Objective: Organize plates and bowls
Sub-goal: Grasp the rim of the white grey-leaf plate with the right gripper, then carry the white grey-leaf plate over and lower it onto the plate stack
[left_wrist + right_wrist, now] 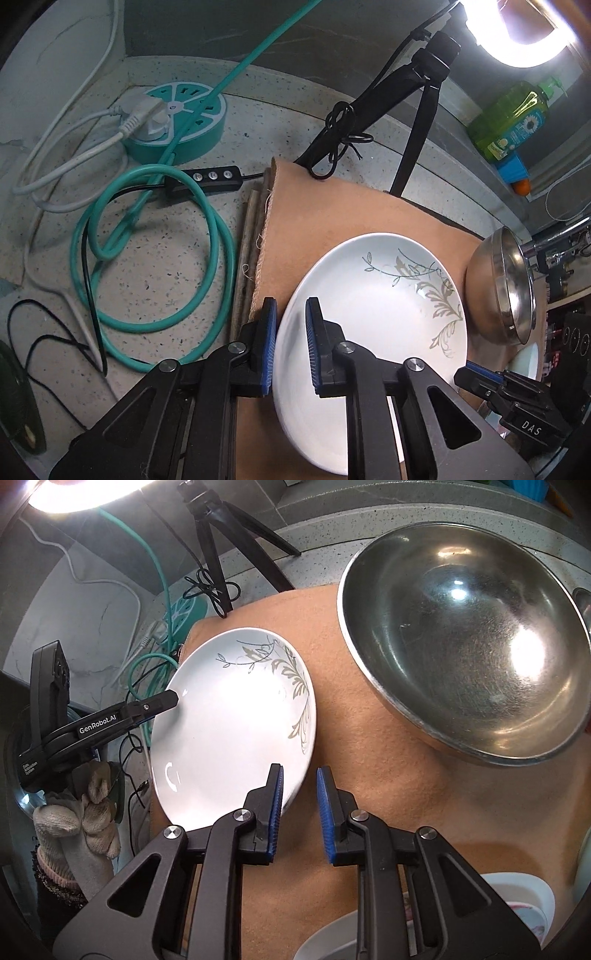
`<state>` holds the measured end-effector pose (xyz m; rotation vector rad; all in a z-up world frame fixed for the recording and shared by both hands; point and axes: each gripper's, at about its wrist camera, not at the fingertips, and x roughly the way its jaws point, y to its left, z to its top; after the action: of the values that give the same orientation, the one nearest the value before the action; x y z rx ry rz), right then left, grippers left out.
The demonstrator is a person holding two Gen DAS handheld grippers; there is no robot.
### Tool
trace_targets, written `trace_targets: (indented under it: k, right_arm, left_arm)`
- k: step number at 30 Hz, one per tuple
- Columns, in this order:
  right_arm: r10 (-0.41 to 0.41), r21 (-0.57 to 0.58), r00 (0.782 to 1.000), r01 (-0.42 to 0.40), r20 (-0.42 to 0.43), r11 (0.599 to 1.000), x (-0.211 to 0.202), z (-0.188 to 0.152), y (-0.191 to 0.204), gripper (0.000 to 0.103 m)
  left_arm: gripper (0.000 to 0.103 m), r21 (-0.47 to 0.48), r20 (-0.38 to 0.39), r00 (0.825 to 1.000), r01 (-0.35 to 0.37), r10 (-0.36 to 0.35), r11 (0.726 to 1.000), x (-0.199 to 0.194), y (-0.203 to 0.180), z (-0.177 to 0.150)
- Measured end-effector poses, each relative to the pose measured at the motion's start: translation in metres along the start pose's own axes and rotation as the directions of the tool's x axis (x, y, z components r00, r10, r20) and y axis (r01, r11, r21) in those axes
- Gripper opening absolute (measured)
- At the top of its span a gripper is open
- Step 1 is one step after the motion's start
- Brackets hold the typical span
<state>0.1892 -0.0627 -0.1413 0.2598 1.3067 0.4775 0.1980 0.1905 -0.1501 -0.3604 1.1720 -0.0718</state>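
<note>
Plate [373, 295] rim between left hand-held gripper [291, 326] pads, on cloth [332, 206]

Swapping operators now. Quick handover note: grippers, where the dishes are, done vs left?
Left gripper: open, jaws straddling the near-left rim of the white plate, not clamped.
Right gripper: open, at the plate's right edge, holding nothing.
The plate lies on the tan cloth. The steel bowl sits to its right, empty. More white dishes show at the bottom edge of the right wrist view.
Done: nothing stacked that I can see.
Left: close on the plate, then sort plates and bowls.
</note>
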Motion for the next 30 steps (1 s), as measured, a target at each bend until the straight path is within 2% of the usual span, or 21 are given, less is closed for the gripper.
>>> trace_targets:
  k: [5,15,22,30]
  right_arm:
    - [0.004,-0.008,1.0,-0.004,-0.016,1.0,0.008,0.004,0.001,0.011]
    - [0.01,-0.005,1.0,-0.01,-0.027,1.0,0.003,-0.001,0.001,0.011]
    - [0.041,-0.014,0.999,-0.041,-0.015,0.999,-0.022,-0.014,0.004,0.011]
    - [0.073,-0.026,0.997,-0.072,0.018,0.997,-0.063,-0.037,-0.003,0.011]
  left_arm:
    - [0.013,-0.003,-0.004,1.0,0.001,-0.001,1.0,0.002,0.001,0.001]
    - [0.013,-0.036,-0.003,1.0,0.021,-0.021,0.999,-0.008,0.0,-0.012]
    - [0.013,-0.043,0.039,0.998,0.045,-0.043,0.998,-0.037,-0.01,-0.032]
    - [0.013,-0.001,0.09,0.994,0.059,-0.058,0.998,-0.071,-0.039,-0.057]
